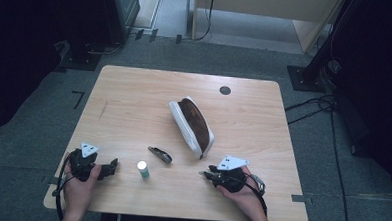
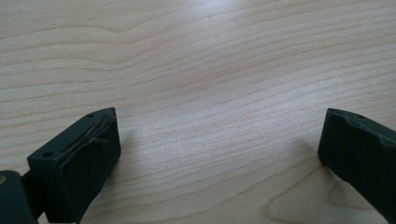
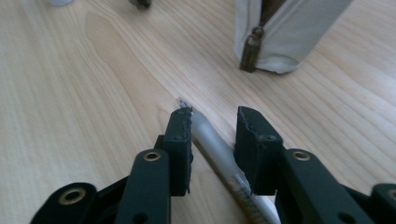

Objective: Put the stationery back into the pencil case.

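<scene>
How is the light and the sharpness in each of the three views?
High view: dim, with dark corners around the table, and soft enough that the small bottle lacks detail. Left gripper view: a pale sheen on the wood at the top, soft shadows beside the wide-apart tongs. Right gripper view: bright; the pen between the tongs is fairly sharp, the pouch behind softer.

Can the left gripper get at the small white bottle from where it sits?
Probably yes: the left gripper rests with jaws open beside the small white bottle, with only bare table between them.
</scene>
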Demonstrator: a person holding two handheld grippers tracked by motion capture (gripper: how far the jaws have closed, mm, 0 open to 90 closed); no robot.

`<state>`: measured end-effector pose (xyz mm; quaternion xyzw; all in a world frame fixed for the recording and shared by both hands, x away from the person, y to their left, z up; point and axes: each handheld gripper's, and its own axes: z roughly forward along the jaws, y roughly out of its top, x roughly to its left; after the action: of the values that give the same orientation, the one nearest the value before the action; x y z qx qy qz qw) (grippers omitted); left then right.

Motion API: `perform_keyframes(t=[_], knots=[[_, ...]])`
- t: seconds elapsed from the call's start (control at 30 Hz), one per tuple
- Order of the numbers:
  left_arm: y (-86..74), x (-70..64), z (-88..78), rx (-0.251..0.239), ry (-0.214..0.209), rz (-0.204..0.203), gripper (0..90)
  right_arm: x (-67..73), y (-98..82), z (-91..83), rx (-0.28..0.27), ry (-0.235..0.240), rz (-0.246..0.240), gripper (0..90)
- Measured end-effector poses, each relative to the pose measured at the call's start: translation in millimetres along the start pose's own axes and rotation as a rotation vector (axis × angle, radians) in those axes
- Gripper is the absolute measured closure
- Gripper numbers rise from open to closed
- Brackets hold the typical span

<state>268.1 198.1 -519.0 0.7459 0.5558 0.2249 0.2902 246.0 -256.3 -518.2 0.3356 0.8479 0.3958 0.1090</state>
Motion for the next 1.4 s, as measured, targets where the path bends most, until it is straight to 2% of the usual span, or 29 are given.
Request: perform_keyframes(t=[0.13,0.3,0.47,0.57,0.63,0.7,0.8,0.93,1.03,1.07,1.13,1.27,1.4], knots=[[0.0,0.0,0.0,0.0,0.0,0.0,0.0,-5.0,-0.7,-4.5,0.019,0.0,0.037,76.4],[0.0,0.0,0.0,0.0,0.0,0.0,0.0,-6.6,-1.1,-8.4,0.038,-0.025,0.059,80.7],[0.0,0.0,0.0,0.0,0.0,0.0,0.0,-10.7,-1.6,-10.7,0.043,-0.052,0.096,80.1],[0.0,0.0,0.0,0.0,0.0,0.0,0.0,-9.6,-1.8,-11.9,0.054,-0.072,0.088,78.2],[0.0,0.0,0.0,0.0,0.0,0.0,0.0,-8.3,-2.4,-13.9,0.068,-0.064,0.062,78.2],[0.0,0.0,0.0,0.0,0.0,0.0,0.0,-9.8,-2.9,-15.5,0.075,-0.059,0.07,79.7],[0.0,0.0,0.0,0.0,0.0,0.0,0.0,-12.7,-3.9,-17.3,0.074,-0.069,0.124,80.1],[0.0,0.0,0.0,0.0,0.0,0.0,0.0,-10.1,-2.9,-17.2,0.081,-0.092,0.114,81.0],[0.0,0.0,0.0,0.0,0.0,0.0,0.0,-7.6,0.6,-17.0,0.106,-0.112,0.124,81.2],[0.0,0.0,0.0,0.0,0.0,0.0,0.0,-7.0,1.0,-16.9,0.104,-0.121,0.129,81.3],[0.0,0.0,0.0,0.0,0.0,0.0,0.0,-7.6,1.8,-18.8,0.066,-0.13,0.155,81.3],[0.0,0.0,0.1,-0.001,0.0,0.0,0.0,-12.2,8.6,-32.8,-0.036,-0.137,0.236,81.4],[0.0,0.0,0.0,-0.001,0.0,0.0,0.0,-12.9,18.5,-42.6,-0.085,-0.133,0.258,81.4]])
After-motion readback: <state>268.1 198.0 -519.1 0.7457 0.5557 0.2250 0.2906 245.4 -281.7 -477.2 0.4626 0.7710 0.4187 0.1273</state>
